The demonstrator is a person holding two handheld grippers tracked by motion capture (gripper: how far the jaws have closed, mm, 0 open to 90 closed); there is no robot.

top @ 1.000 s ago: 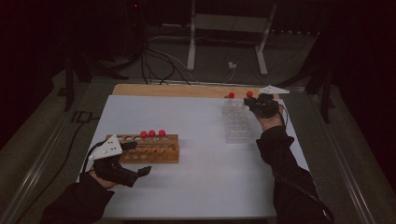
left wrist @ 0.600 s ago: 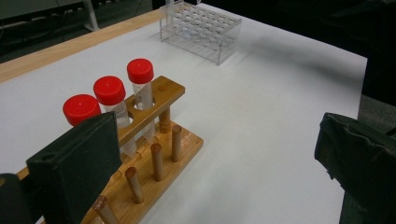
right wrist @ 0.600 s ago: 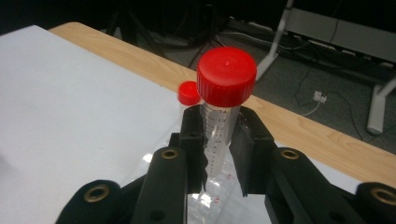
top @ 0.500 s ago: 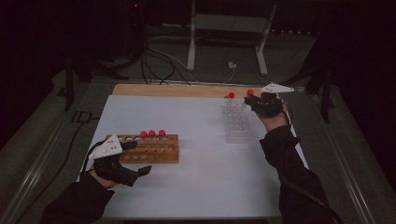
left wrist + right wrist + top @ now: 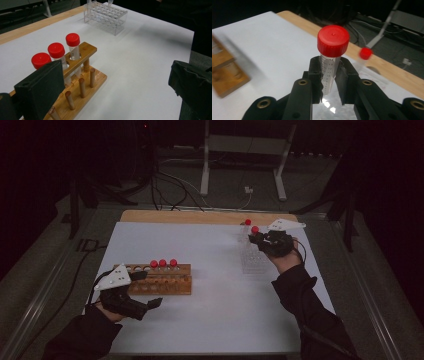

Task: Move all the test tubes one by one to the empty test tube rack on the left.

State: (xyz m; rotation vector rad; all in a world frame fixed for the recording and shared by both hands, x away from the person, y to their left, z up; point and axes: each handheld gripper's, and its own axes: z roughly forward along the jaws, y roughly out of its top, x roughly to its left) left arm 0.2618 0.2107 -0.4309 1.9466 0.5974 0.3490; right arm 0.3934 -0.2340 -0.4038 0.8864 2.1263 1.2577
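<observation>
My right gripper [image 5: 258,239] is shut on a clear graduated tube [image 5: 328,72] with a red cap [image 5: 255,230]. It holds the tube upright over the far end of a clear plastic rack [image 5: 252,261]. In the right gripper view the jaws [image 5: 329,68] pinch the tube just below its cap. A second red-capped tube [image 5: 247,222] stands at the rack's far edge. A wooden rack [image 5: 165,279] carries three red-capped tubes [image 5: 56,50]. My left gripper [image 5: 146,289] rests beside the wooden rack's left end. In the left gripper view its jaws [image 5: 113,75] stand wide open with nothing gripped.
A white sheet [image 5: 210,320] covers the table, with a strip of bare wood [image 5: 200,216] along the far edge. Cables and a metal stand's legs [image 5: 205,170] lie on the dark floor beyond. The person's dark sleeves [image 5: 310,310] come in from the near side.
My right gripper has moved left and toward the near side with the red-capped tube in it, rising a little. The left gripper has stayed in place.
</observation>
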